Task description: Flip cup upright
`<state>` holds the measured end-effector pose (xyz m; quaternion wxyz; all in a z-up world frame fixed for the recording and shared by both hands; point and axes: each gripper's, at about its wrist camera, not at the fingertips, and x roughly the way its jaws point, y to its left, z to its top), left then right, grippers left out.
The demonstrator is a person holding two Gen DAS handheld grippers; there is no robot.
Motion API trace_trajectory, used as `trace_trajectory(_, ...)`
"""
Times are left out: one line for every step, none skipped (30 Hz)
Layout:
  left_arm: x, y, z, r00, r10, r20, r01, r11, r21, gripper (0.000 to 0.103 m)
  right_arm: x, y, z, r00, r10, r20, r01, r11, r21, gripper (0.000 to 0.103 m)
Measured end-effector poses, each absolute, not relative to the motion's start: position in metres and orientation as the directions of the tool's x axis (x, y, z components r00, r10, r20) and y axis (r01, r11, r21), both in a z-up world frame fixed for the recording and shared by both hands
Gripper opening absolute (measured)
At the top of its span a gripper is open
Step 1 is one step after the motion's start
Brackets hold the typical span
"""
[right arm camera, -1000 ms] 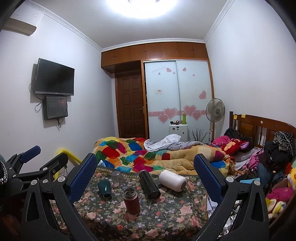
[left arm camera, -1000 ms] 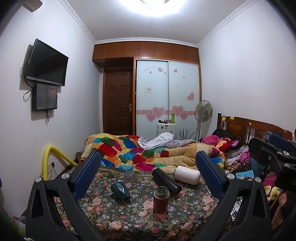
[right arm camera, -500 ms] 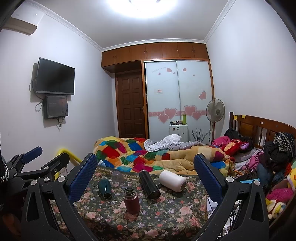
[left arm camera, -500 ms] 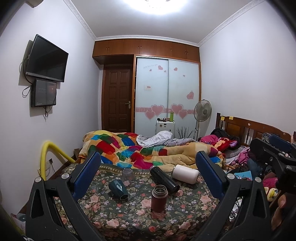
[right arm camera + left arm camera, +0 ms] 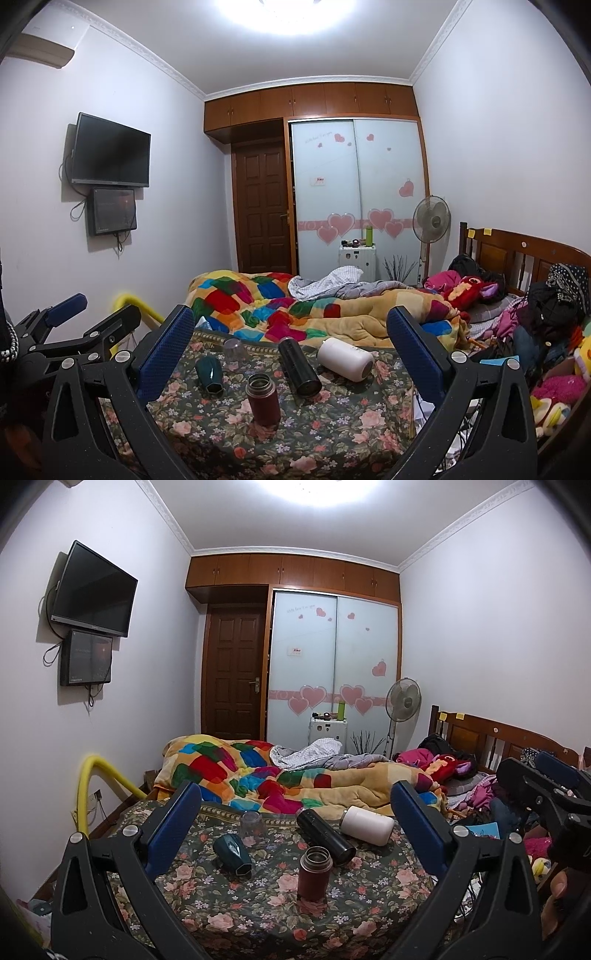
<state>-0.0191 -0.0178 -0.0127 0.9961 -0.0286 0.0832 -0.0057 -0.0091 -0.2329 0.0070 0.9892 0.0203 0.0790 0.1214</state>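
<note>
On a floral-cloth table [image 5: 258,915] [image 5: 332,432] lie a dark teal cup [image 5: 232,854] [image 5: 209,373] on its side, a black flask [image 5: 325,836] [image 5: 298,365] on its side and a white flask [image 5: 367,825] [image 5: 345,359] on its side. A clear glass [image 5: 252,823] [image 5: 233,350] stands upside down at the back. A dark red flask [image 5: 314,873] [image 5: 263,398] stands upright without a lid. My left gripper [image 5: 295,827] is open and empty, held back from the table. My right gripper [image 5: 290,347] is open and empty too, also held back.
A bed with a colourful quilt [image 5: 258,775] lies behind the table. A yellow pipe [image 5: 92,775] is at the left. Clothes and toys [image 5: 546,332] are piled at the right by a wooden headboard [image 5: 517,254]. A fan [image 5: 431,221] stands by the wardrobe.
Both grippers stay open. The left wrist view has shifted slightly, with the table objects a little lower and nearer; the right wrist view is almost unchanged.
</note>
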Motion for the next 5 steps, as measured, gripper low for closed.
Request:
trace_trajectory(-0.0193,-0.0177,-0.0129,0.986,-0.018,-0.166,0.008,0.998,-0.058,0.103,-0.0088,-0.2330,0.0065,0.958,0.244,-0.152,-0.238,0.969,0.060,0.103)
trace_trajectory(-0.0193,-0.0175,-0.0136,0.986,-0.016,-0.166,0.006,0.998,-0.060,0.103,-0.0089,-0.2327,0.0067,0.957,0.246,-0.153,-0.239,0.969,0.060,0.103)
trace_trajectory(-0.0191,-0.0169,-0.0137,0.986,-0.015,-0.167,0.005,0.998,-0.062,0.103,-0.0086,-0.2322,0.0061,0.957,0.247,-0.155,-0.240,0.969,0.060,0.103)
trace_trajectory(-0.0195,-0.0160,-0.0144,0.986,-0.014,-0.167,0.004,0.998,-0.065,0.103,-0.0087,-0.2318,0.0065,0.956,0.249,-0.157,-0.242,0.968,0.059,0.103)
trace_trajectory(-0.0196,-0.0139,-0.0148,0.986,-0.013,-0.168,0.002,0.998,-0.069,0.103,-0.0077,-0.2300,0.0055,0.955,0.250,-0.160,-0.244,0.968,0.058,0.103)
